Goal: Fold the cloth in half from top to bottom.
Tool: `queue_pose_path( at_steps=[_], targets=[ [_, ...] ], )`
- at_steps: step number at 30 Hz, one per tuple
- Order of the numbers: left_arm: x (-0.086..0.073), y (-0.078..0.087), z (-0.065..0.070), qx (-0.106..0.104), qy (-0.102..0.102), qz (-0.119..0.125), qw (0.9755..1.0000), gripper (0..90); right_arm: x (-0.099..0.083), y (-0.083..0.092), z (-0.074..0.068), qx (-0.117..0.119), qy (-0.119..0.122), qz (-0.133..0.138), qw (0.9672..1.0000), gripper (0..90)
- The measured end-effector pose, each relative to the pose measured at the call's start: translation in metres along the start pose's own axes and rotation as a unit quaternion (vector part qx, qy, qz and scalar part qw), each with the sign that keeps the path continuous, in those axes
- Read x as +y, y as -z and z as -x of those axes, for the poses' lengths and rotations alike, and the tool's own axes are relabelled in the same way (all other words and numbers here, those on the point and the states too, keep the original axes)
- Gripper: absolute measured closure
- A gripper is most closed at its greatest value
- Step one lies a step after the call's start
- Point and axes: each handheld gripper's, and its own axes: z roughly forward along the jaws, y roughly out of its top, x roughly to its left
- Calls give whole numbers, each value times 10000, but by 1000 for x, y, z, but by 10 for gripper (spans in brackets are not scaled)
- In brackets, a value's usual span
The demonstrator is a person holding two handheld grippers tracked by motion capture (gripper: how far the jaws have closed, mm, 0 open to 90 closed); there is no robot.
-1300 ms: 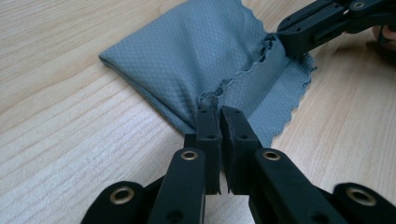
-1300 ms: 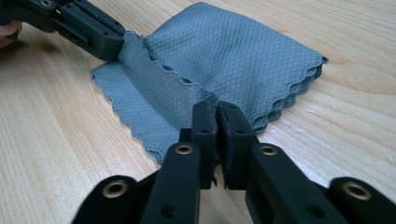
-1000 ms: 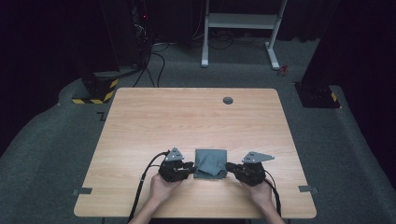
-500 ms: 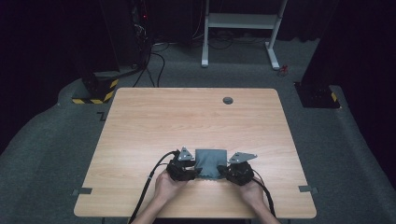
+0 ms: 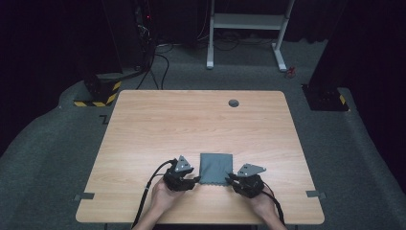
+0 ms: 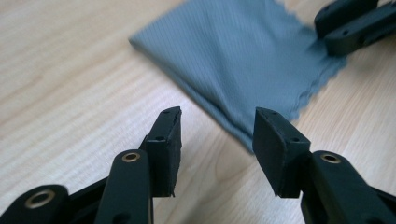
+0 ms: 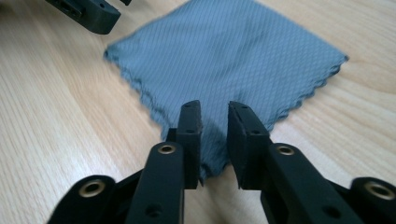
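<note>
Since half a second ago both tools have drawn apart from over the cloth's lower edge to its two lower corners; the cloth itself looks unshifted.

High view: grey cloth (image 5: 216,167) lies flat, lower centre of the frame, on the wooden surface (image 5: 158,129). Left tool (image 5: 190,182) sits just off its lower left corner, right tool (image 5: 231,179) at its lower right corner. A hand (image 5: 163,197) grips each from the bottom edge.

Left gripper view: left tool (image 6: 217,135) spread wide, jaws empty, cloth (image 6: 243,51) folded edge just ahead and between them. Other tool's jaws at upper right, on the scalloped edge.

Right gripper view: right tool (image 7: 215,135) jaws narrowed, small gap left, straddling the near corner of the cloth (image 7: 224,56); cannot tell whether they pinch it.

Small dark round disc (image 5: 233,103) in the surface near its far edge, upper centre.
</note>
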Motion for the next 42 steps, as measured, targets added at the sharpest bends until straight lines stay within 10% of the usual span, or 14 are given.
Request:
queue_pose_path(
  at_steps=[10,18,29,42],
  targets=[
    [22,-33,1,264,-444,-229,9984,538,22,-20,20,-18,-256,81,9996,834],
    [18,-21,-21,458,-216,-239,9984,530,17,-19,28,-119,-275,-62,9995,804],
    [47,-45,-41,501,521,-107,9973,494,39,-28,56,-505,-986,280,9934,663],
    [49,-58,-44,286,240,-354,9987,668,45,-46,64,-448,-810,-320,9952,850]
  ],
)
